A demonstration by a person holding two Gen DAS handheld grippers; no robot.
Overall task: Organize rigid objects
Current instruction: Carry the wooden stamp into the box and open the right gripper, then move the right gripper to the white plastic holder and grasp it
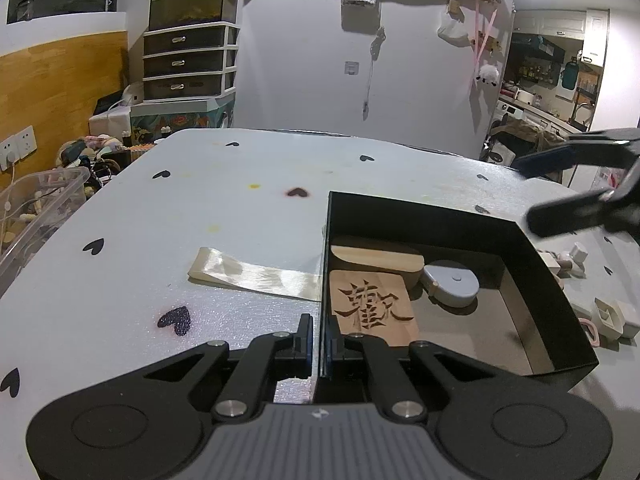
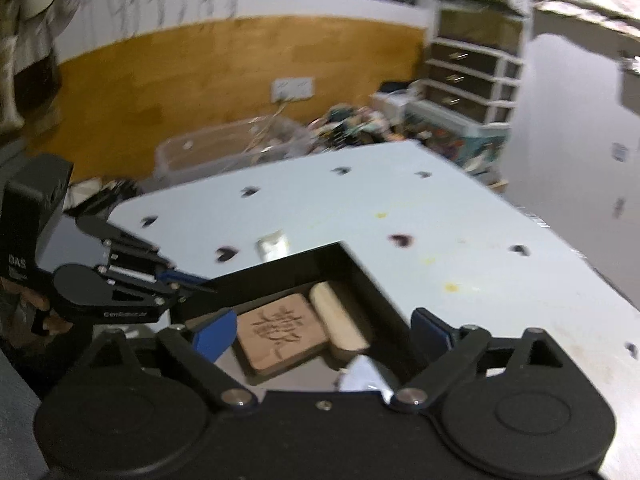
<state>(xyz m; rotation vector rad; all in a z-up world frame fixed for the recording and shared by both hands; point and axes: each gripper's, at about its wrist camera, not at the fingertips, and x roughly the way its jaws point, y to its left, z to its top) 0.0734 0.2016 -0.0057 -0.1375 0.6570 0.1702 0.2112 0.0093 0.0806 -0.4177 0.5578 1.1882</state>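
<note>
A black open box (image 1: 532, 264) stands on the light table with black hearts. Inside lie a carved wooden coaster (image 1: 372, 306), a long wooden block (image 1: 378, 259) and a grey tape measure (image 1: 454, 282). My left gripper (image 1: 320, 338) is shut on the box's left wall near its front corner. My right gripper (image 2: 320, 330) is open and empty, held above the box (image 2: 352, 268), over the coaster (image 2: 280, 330) and wooden block (image 2: 338, 322). It also shows in the left wrist view (image 1: 536, 192). The left gripper also shows in the right wrist view (image 2: 200, 282).
A shiny beige strip (image 1: 256, 274) lies on the table left of the box. Small white and beige pieces (image 1: 608, 316) lie right of the box. A clear plastic bin (image 1: 36, 216) stands off the table's left edge. A drawer unit (image 1: 188, 60) stands behind.
</note>
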